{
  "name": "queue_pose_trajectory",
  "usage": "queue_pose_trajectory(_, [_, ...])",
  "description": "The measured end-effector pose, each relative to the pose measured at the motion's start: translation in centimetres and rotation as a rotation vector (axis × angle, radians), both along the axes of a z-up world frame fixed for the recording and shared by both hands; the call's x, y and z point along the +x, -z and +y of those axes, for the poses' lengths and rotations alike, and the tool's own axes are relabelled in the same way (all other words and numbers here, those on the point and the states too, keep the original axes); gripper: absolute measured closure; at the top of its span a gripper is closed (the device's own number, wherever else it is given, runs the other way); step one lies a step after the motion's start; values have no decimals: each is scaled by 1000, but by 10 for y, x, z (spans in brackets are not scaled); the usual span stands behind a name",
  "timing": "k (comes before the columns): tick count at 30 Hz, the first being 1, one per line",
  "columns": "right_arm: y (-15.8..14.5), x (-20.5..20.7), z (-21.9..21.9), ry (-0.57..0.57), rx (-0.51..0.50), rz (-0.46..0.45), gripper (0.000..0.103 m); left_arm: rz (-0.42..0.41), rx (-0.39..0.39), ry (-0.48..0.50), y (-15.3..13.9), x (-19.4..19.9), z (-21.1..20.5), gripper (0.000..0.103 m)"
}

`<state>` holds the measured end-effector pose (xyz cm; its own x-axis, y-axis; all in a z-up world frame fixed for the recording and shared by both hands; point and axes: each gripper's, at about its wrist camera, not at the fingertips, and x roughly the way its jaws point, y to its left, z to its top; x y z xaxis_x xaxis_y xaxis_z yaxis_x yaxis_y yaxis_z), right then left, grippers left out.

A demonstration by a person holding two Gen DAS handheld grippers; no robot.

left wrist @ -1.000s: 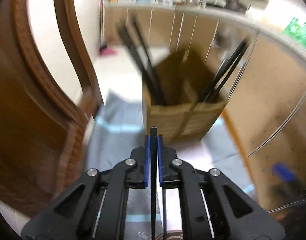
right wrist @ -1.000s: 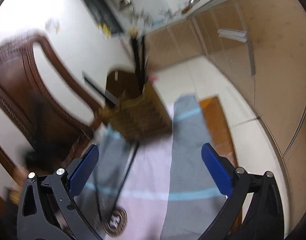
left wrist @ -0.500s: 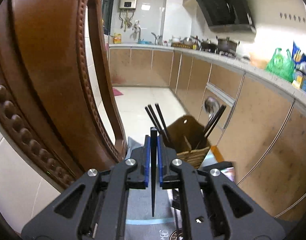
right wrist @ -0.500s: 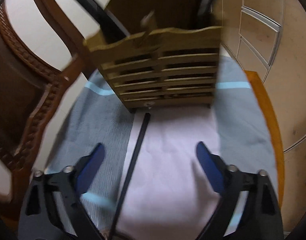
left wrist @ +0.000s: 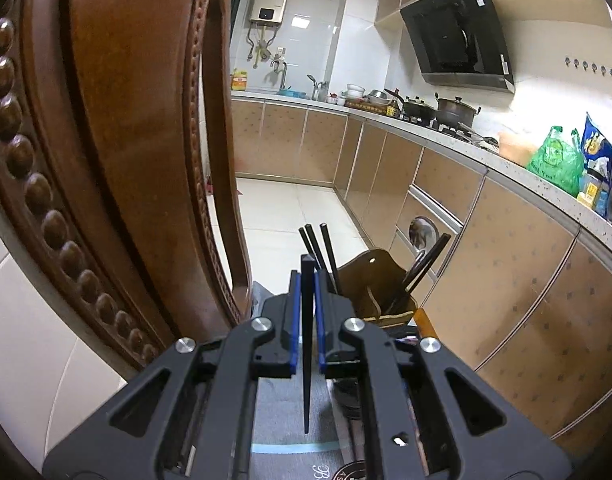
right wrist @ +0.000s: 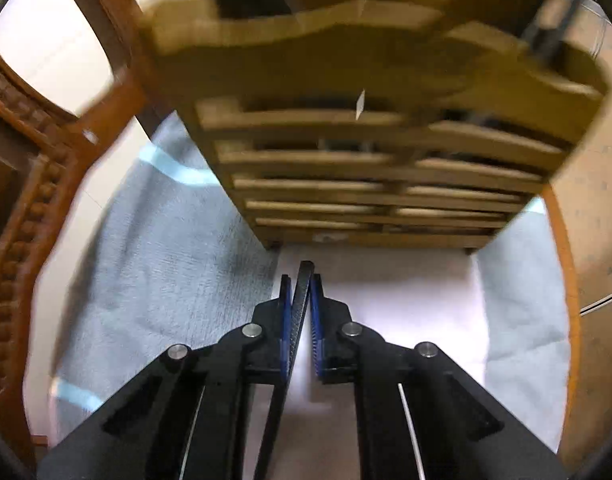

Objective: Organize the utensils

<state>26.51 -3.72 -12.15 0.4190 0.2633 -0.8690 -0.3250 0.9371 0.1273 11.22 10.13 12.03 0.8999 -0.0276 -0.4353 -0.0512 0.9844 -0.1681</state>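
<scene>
My left gripper [left wrist: 306, 280] is shut on a black chopstick [left wrist: 306, 340] and holds it upright, raised above the table. Beyond it stands the wooden utensil holder [left wrist: 380, 292] with several black chopsticks [left wrist: 320, 248] and a spoon [left wrist: 422, 232] in it. My right gripper [right wrist: 299, 284] is low over the cloth, shut on another black chopstick [right wrist: 297, 316] that lies along the fingers. The slatted front of the holder [right wrist: 366, 184] is just ahead of it.
A carved wooden chair back [left wrist: 117, 160] stands close on the left. A grey-blue cloth [right wrist: 157, 260] with a pale mat [right wrist: 406, 300] covers the table. Kitchen cabinets [left wrist: 506, 260] run along the right.
My right gripper has moved forward to the chopstick on the mat and closed on it. My left gripper has lifted and tilted up with its chopstick.
</scene>
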Motion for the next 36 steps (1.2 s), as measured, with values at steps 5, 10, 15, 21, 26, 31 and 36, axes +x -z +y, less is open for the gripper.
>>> queue_pose_trajectory(5, [-68,-42,-47,-1,156,-86,95,12,-17,-3,4,2,6,97])
queue_pose_trajectory(10, [-137,-91,-87,-21,255,-188,95,33,-24,-9,9,6,7,97])
queue_pose_trajectory(15, [-184,-119,-105,-28,312,-264,96,49,-17,-5,13,9,3,97])
queue_pose_trajectory(21, [-238,-108,-111,-29,339,-387,96,56,-20,-4,14,13,4,97])
queue_pose_trajectory(26, [-288,-80,-103,-38,329,-472,96,62,-24,-11,17,15,9,97])
queue_pose_trajectory(31, [-328,-51,-99,-29,302,-534,96,67,-38,-20,17,17,15,97])
queue_pose_trajectory(36, [-347,-27,-98,-11,265,-582,96,72,-31,-14,18,19,10,97])
